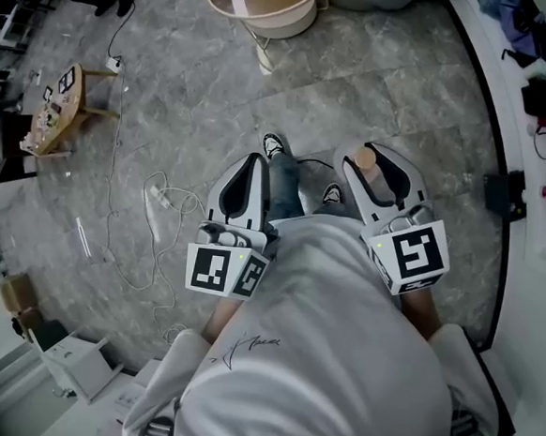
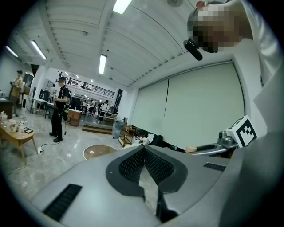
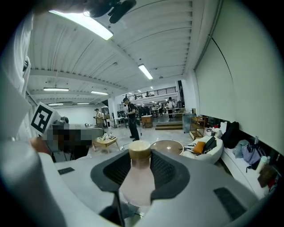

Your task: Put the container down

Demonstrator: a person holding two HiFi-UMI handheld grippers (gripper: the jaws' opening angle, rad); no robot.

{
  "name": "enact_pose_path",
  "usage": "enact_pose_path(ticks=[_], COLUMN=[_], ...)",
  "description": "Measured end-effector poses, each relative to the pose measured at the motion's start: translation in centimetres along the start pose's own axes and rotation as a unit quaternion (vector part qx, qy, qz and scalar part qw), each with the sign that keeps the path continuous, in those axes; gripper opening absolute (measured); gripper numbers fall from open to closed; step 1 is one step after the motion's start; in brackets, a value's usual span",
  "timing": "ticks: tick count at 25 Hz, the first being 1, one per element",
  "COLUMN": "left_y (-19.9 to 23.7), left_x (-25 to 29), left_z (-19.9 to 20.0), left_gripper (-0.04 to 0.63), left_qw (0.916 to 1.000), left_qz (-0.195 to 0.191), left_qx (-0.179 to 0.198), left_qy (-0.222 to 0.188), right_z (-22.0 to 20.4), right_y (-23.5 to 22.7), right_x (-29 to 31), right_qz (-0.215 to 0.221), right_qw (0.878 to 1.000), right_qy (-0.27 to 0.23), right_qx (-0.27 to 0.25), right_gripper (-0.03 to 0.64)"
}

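Right gripper [image 3: 140,156]: I read its jaws clamped on the container [image 3: 136,186], a pale pink bottle with a tan cap [image 3: 139,148].
Container: off the ground, out ahead of the person's white shirt [image 1: 318,357].
Left gripper [image 2: 144,150]: jaw tips together, nothing between.
Floor [image 1: 189,93]: grey stone tiles; a white cable [image 1: 157,199] lies loose.

floor [image 1: 396,90]: grey tiles | 12 o'clock: tub [image 1: 270,10] | 10 o'clock: wooden table [image 1: 63,111] | 9 o'clock: white cable [image 1: 158,200] | centre: shoes [image 1: 273,146]
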State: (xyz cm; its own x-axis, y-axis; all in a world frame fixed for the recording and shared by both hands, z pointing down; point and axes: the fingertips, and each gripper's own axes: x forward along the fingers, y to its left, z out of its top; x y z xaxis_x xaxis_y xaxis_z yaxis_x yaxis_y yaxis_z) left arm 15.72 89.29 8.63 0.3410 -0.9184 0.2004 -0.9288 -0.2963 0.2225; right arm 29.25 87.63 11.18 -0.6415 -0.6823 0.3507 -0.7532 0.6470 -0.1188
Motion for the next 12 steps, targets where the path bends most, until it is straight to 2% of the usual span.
enact_pose_path(ticks=[6, 12], left_y=[1.5, 5.1], left_x=[2.4, 5.3], left_z=[1.0, 2.4], left_gripper=[0.018, 0.018], left_qw=[0.9999, 0.9998], left_qz=[-0.009, -0.011], left_qx=[-0.002, -0.013], left_qy=[-0.007, -0.012], right_z=[1.7, 3.8], right_y=[-0.9, -1.7], right_x=[2.4, 6.6], right_qz=[0.005, 0.008], right_qw=[1.000, 1.000], right_qy=[-0.010, -0.012], right_qx=[-0.002, -0.001], right_gripper=[0.147, 0.147])
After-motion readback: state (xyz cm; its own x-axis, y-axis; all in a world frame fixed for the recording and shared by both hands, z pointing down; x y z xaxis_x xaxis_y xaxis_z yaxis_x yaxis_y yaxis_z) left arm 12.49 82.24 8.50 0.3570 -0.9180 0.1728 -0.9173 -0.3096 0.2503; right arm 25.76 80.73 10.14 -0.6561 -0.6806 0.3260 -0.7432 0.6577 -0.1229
